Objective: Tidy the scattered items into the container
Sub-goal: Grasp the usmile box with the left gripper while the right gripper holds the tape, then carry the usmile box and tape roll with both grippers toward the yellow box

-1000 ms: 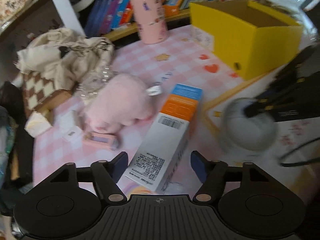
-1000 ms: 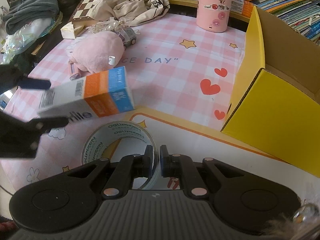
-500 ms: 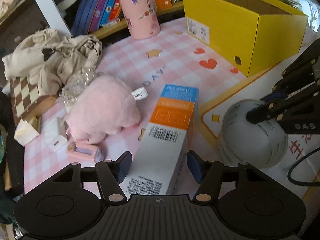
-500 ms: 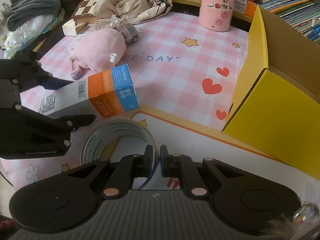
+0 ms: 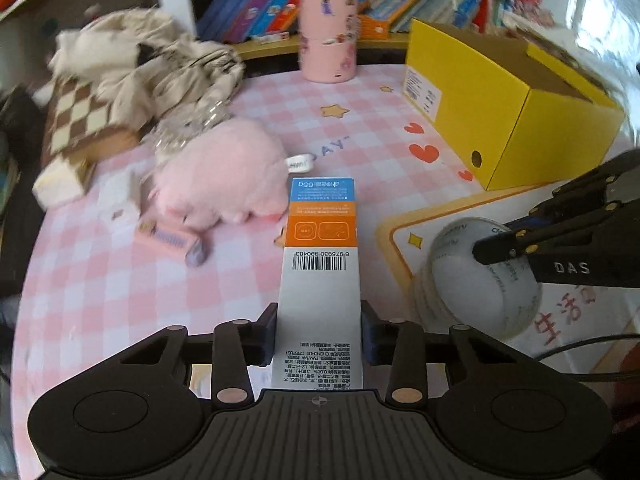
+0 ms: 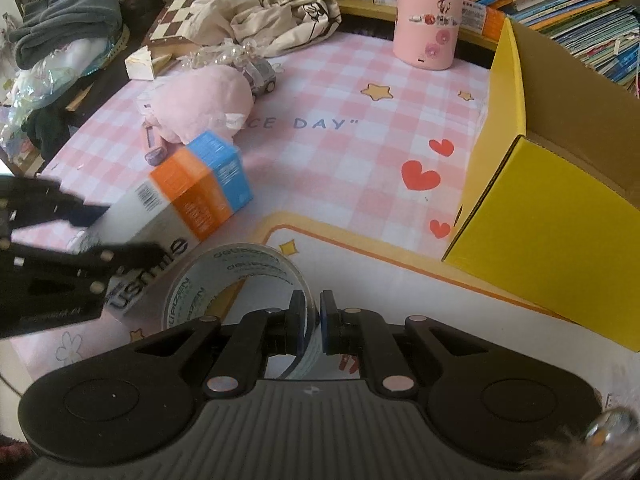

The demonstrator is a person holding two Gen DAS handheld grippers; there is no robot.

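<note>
Toothpaste box (image 5: 320,280) lies on the table (image 5: 100,280), and our left gripper (image 5: 320,332) is closing on its near end. Right gripper (image 6: 314,320) clamps the tape roll (image 6: 236,280). Next, we judge: lift both to the yellow box (image 6: 560,220).

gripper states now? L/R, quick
Left gripper: jaws closing, pads against the toothpaste box.
Right gripper: shut on the tape roll wall.
</note>
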